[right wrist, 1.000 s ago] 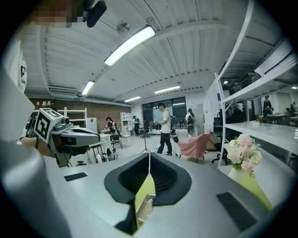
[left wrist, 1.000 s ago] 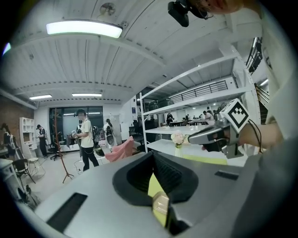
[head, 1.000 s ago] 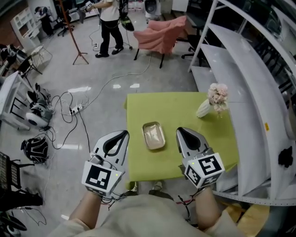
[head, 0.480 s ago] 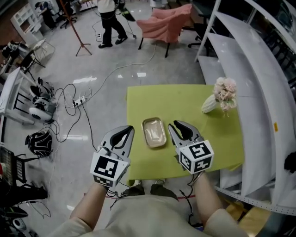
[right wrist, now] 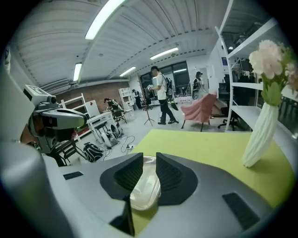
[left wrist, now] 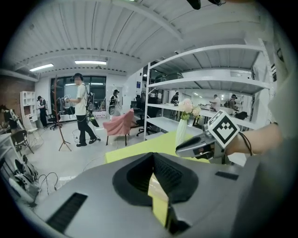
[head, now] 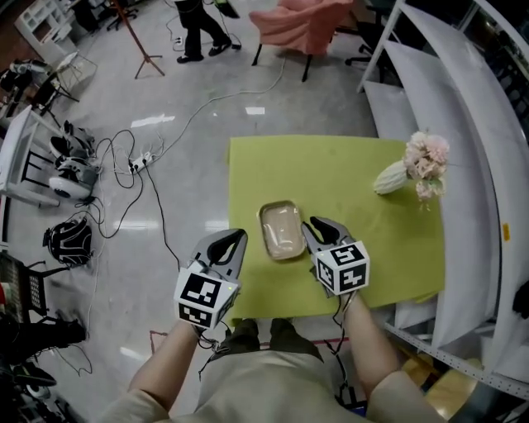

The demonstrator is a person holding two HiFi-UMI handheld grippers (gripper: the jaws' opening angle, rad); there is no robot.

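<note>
A shallow metal tray [head: 281, 230] lies on the green table [head: 347, 178], near its front edge. My right gripper [head: 311, 224] hovers just to the right of the tray. Its jaws stand slightly open, and the tray [right wrist: 145, 188] shows through the gap in the right gripper view [right wrist: 149, 155]. My left gripper [head: 237, 236] hangs at the table's front left corner, to the left of the tray, and is shut on nothing [left wrist: 152, 155]. A white vase [head: 395, 176] with pale pink flowers [head: 430, 161] leans at the table's right side.
White metal shelving [head: 463, 140] runs along the table's right. Cables and a power strip [head: 132, 169] lie on the floor to the left, with a helmet [head: 66, 244]. A pink chair [head: 302, 16] and a standing person [head: 194, 25] are beyond the table.
Both grippers have moved forward over the table's front edge and tipped downward. The right gripper's jaws, shut before, have parted a little beside the tray.
</note>
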